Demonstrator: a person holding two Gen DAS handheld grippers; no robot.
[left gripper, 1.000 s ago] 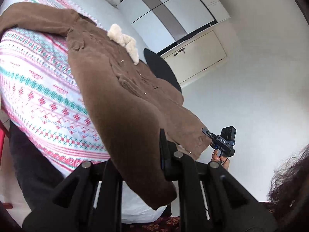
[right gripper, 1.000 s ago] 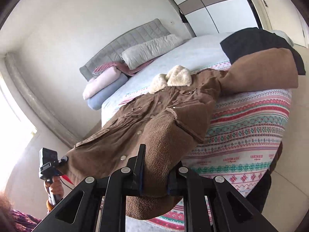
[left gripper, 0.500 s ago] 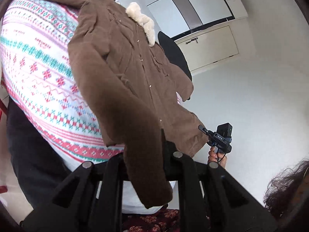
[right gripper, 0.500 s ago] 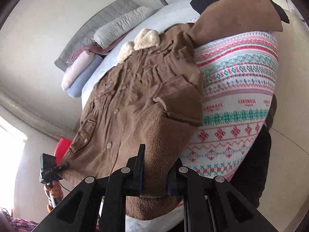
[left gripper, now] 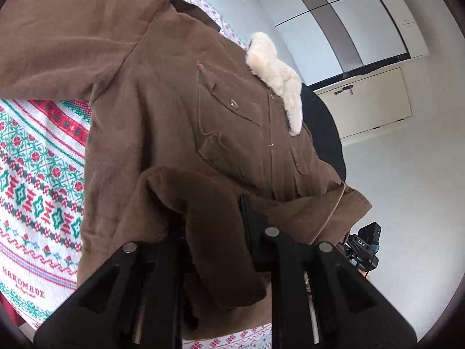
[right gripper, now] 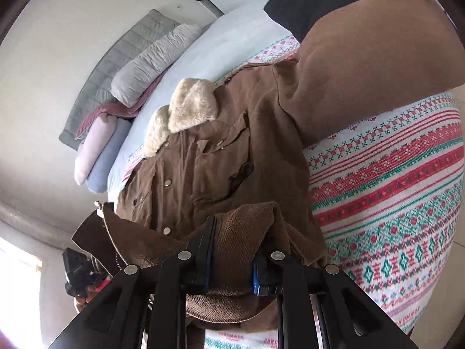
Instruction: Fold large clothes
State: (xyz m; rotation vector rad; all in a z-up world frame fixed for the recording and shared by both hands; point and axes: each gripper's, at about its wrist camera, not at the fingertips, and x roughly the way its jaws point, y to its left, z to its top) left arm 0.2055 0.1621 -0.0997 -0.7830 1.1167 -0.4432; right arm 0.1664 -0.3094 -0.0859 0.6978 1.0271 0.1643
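Note:
A large brown coat [left gripper: 180, 122] with a cream fleece collar [left gripper: 276, 78] lies face up on the bed, its lower half folded up over the chest. My left gripper [left gripper: 215, 232] is shut on one bottom corner of the coat's hem. My right gripper [right gripper: 232, 250] is shut on the other hem corner, shown in the right wrist view over the coat [right gripper: 221, 163] and collar [right gripper: 189, 107]. One sleeve [right gripper: 369, 69] lies spread out to the side. Each gripper shows small in the other's view: the right one [left gripper: 363, 247], the left one [right gripper: 78, 276].
The coat lies on a patterned red, green and white blanket [right gripper: 392, 192] over a pale sheet. Pillows and folded bedding [right gripper: 122, 93] lie at the headboard. A black garment [left gripper: 325, 128] lies beyond the collar. A wardrobe [left gripper: 348, 23] stands behind the bed.
Both grippers have carried the coat's hem forward toward the collar, so the lower half now lies folded over the chest. The collar and pockets look much closer.

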